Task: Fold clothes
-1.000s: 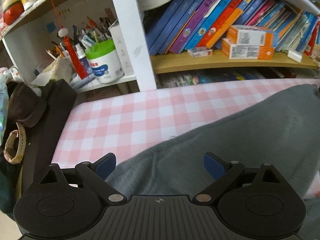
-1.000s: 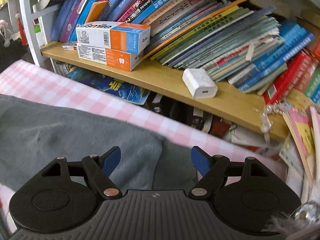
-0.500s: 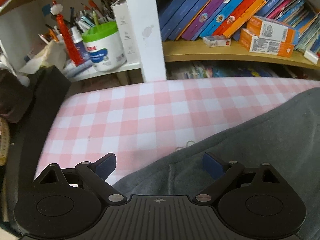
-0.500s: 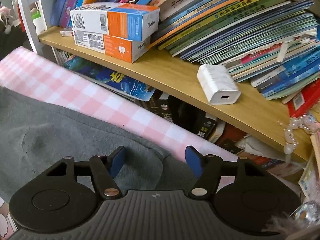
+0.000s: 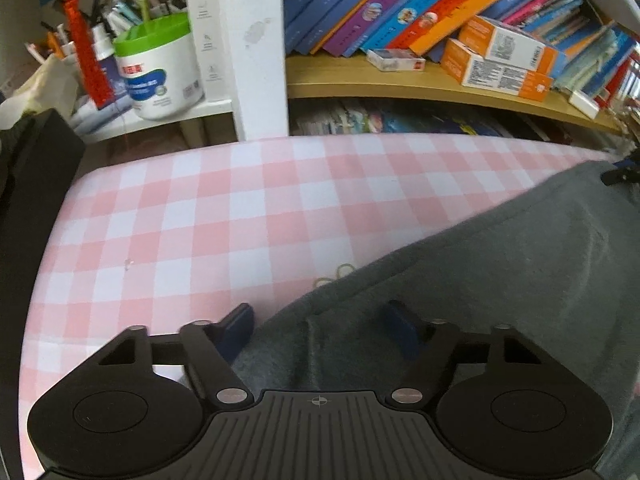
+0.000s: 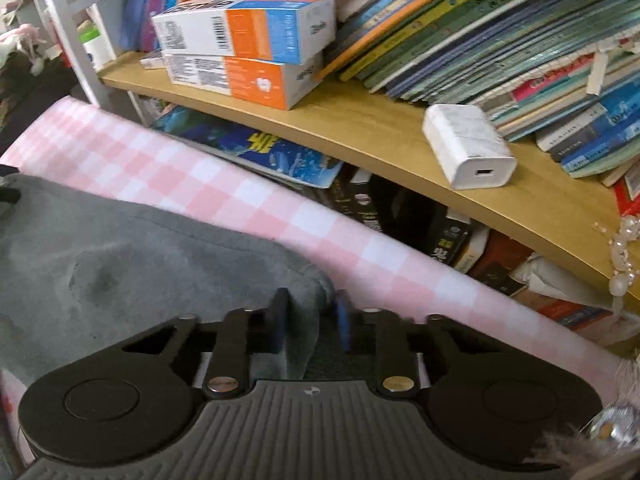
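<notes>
Pink-and-white checked cloth (image 5: 224,216) covers the work surface, with bookshelves close behind it. On it lies a grey garment (image 5: 500,272), and the left gripper (image 5: 320,320) sits low at one corner, its blue-padded fingers (image 5: 236,322) spread wide: one pad rests on bare cloth just off the edge, the other on the grey fabric, which puckers into a small ridge between them. Only the right wrist view shows a grip: the right gripper (image 6: 310,316) has its pads drawn narrow onto the garment's (image 6: 132,264) rounded far corner, fabric pinched up between them. Ahead of the left gripper stands a white shelf post (image 5: 254,48), and to its left a green-lidded tub (image 5: 160,72) among pens. Ahead of the right gripper a wooden shelf (image 6: 360,128) carries two stacked orange-and-white boxes (image 6: 248,44), a white charger block (image 6: 468,146) and leaning books (image 6: 500,32).
</notes>
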A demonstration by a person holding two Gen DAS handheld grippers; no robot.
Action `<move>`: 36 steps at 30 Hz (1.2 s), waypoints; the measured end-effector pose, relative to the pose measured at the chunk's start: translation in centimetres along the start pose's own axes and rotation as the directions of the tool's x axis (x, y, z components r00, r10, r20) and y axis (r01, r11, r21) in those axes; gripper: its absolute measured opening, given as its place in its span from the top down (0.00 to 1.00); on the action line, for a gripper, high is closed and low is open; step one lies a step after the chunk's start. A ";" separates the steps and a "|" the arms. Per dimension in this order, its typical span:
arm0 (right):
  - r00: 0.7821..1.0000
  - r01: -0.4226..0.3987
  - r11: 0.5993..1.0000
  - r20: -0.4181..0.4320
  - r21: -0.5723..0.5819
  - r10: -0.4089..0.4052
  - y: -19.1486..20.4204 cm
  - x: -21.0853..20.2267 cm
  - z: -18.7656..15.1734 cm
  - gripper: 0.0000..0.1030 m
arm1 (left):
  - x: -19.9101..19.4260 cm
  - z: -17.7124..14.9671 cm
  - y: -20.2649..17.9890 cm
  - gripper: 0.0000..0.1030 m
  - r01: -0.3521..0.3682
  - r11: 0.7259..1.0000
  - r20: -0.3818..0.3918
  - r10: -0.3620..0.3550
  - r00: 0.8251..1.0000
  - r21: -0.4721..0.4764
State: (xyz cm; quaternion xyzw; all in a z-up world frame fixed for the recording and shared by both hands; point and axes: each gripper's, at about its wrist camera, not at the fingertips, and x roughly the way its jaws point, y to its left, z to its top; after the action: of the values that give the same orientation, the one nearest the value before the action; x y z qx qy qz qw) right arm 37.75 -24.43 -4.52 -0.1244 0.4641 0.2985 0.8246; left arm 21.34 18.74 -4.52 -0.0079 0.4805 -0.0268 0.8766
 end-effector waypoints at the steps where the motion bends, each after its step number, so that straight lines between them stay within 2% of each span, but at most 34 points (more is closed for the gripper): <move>1: 1.000 0.005 1.000 0.000 -0.006 -0.005 0.3 0.0 0.0 0.84 | -0.1 0.1 -0.1 0.51 0.006 1.000 -0.010 -0.006 1.000 0.005; 2: 1.000 0.014 1.000 0.001 -0.008 -0.014 0.5 -0.1 0.0 0.86 | -0.3 0.2 -0.2 0.57 0.009 1.000 -0.018 -0.009 1.000 0.010; 4: 0.999 0.032 0.999 0.007 -0.012 -0.032 0.8 -0.3 -0.1 0.86 | -0.8 0.2 -0.3 0.80 0.003 1.000 -0.029 -0.002 1.000 0.023; 6: 0.998 0.049 0.999 0.027 -0.017 -0.048 1.2 -0.9 -0.2 0.87 | -1.5 0.1 -0.6 0.83 -0.006 0.999 -0.026 0.008 1.000 0.050; 10: 0.992 0.087 0.995 0.095 -0.043 -0.083 2.1 -3.6 -0.8 0.87 | -4.1 -0.2 -1.5 0.85 -0.022 0.996 0.044 0.018 0.999 0.083; 14: 0.979 0.143 0.988 0.159 -0.064 -0.131 3.5 -7.0 -2.2 0.87 | -7.0 -0.9 -2.1 0.85 -0.017 0.997 0.122 0.008 0.992 0.074; 20: 0.946 0.232 0.970 0.248 -0.078 -0.206 6.7 -12.9 -5.6 0.87 | -11.2 -3.0 -2.8 0.85 -0.001 0.996 0.227 -0.019 0.974 0.087; 24: 0.917 0.303 0.950 0.296 -0.079 -0.267 9.8 -17.0 -8.7 0.87 | -14.1 -4.8 -3.3 0.85 0.024 0.994 0.289 -0.055 0.956 0.110; 31: 0.878 0.382 0.924 0.320 -0.019 -0.356 15.5 -22.7 -15.5 0.87 | -18.5 -8.8 -3.8 0.85 0.075 0.981 0.340 -0.134 0.931 0.182; 36: 0.863 0.410 0.911 0.305 0.042 -0.403 20.4 -24.8 -21.0 0.86 | -20.5 -12.7 -4.1 0.85 0.097 0.971 0.330 -0.167 0.929 0.220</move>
State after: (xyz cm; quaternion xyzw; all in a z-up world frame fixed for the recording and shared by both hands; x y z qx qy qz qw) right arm 1.17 -27.77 6.47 -0.1816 0.2902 0.1395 0.9292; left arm -0.53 15.92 6.03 0.0431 0.3118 -0.1323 0.9399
